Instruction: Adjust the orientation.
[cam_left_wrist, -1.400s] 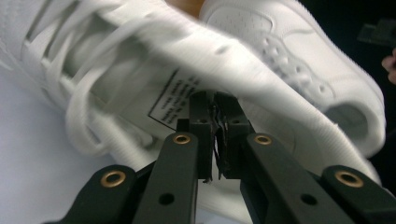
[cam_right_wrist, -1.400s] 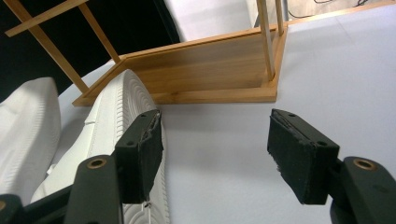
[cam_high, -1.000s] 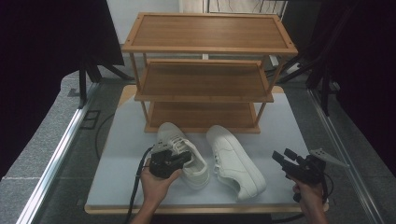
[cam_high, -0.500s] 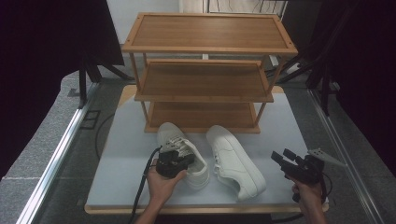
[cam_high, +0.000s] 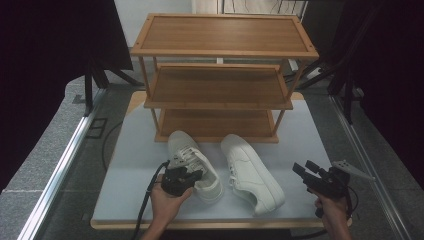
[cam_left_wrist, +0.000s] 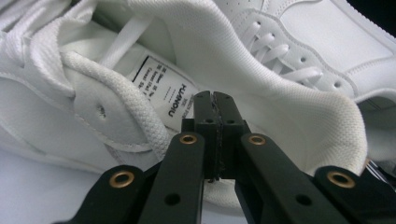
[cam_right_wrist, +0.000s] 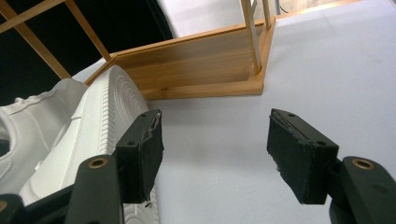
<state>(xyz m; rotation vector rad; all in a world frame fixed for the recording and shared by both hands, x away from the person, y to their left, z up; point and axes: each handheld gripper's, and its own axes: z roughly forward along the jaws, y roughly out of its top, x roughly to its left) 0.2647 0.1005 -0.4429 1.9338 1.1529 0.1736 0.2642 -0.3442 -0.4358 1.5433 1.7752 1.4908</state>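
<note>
Two white sneakers lie on the grey table in front of a wooden shoe rack (cam_high: 220, 90). The left shoe (cam_high: 192, 160) has my left gripper (cam_high: 177, 180) at its heel. In the left gripper view this gripper (cam_left_wrist: 215, 100) points into the shoe's opening (cam_left_wrist: 261, 70) over the heel collar (cam_left_wrist: 140, 121). Its jaws have just been closing, and the pads now meet with nothing seen between them. The right shoe (cam_high: 252, 172) lies tilted beside it. My right gripper (cam_high: 305, 168) is open to that shoe's right, with only table between its jaws (cam_right_wrist: 215, 154) and the shoe's sole (cam_right_wrist: 107, 121) to the left.
The rack has three shelves, and its bottom shelf (cam_right_wrist: 196, 60) sits just behind the shoes. The grey table (cam_high: 135, 165) ends in a front edge near the hands. Black stands and a cable (cam_high: 107, 145) lie off the table's left side.
The left hand has shifted slightly at the left shoe's heel. The right hand and both shoes stand as before.
</note>
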